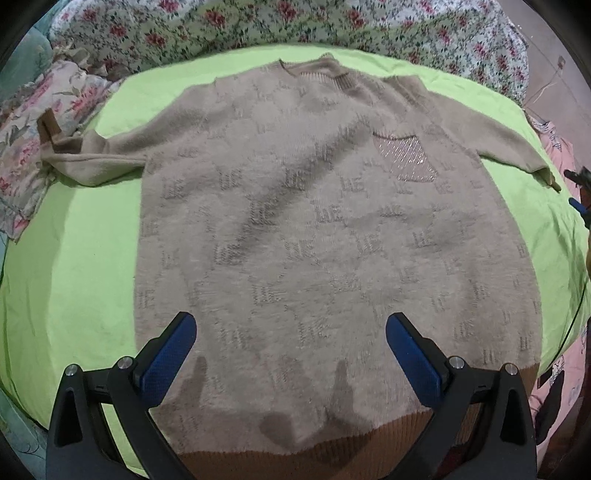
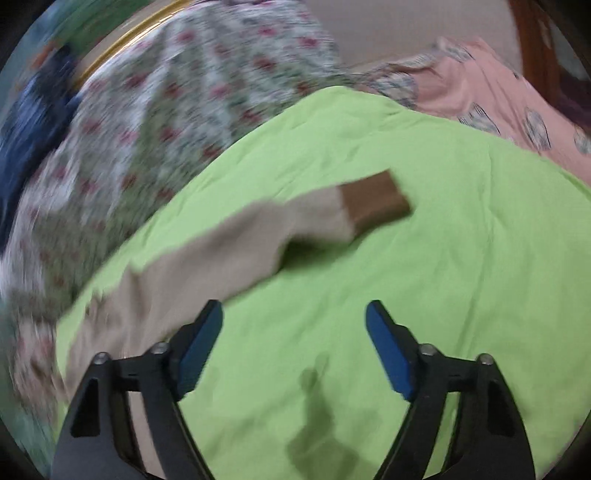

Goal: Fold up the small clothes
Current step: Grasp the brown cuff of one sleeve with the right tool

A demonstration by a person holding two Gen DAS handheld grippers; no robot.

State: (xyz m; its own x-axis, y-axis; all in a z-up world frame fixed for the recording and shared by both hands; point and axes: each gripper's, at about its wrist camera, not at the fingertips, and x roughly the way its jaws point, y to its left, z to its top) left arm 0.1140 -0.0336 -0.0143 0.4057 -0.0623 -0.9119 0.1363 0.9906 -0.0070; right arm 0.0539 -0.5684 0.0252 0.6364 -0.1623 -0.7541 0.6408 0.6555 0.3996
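Note:
A beige knitted sweater (image 1: 314,229) with brown cuffs and a brown hem lies flat, both sleeves spread out, on a lime-green sheet (image 1: 92,288). My left gripper (image 1: 290,325) is open and empty, hovering over the sweater's lower part near the hem. In the right wrist view the sweater's right sleeve (image 2: 229,243) with its brown cuff (image 2: 373,201) lies on the green sheet (image 2: 443,258). My right gripper (image 2: 293,314) is open and empty, just below and to the right of that sleeve. This view is motion-blurred.
A floral quilt (image 1: 295,26) is bunched along the far edge. A floral cloth (image 1: 33,122) lies at the left. Pink patterned fabric (image 2: 498,96) lies at the right edge. The other gripper's tip (image 1: 580,192) shows past the right cuff.

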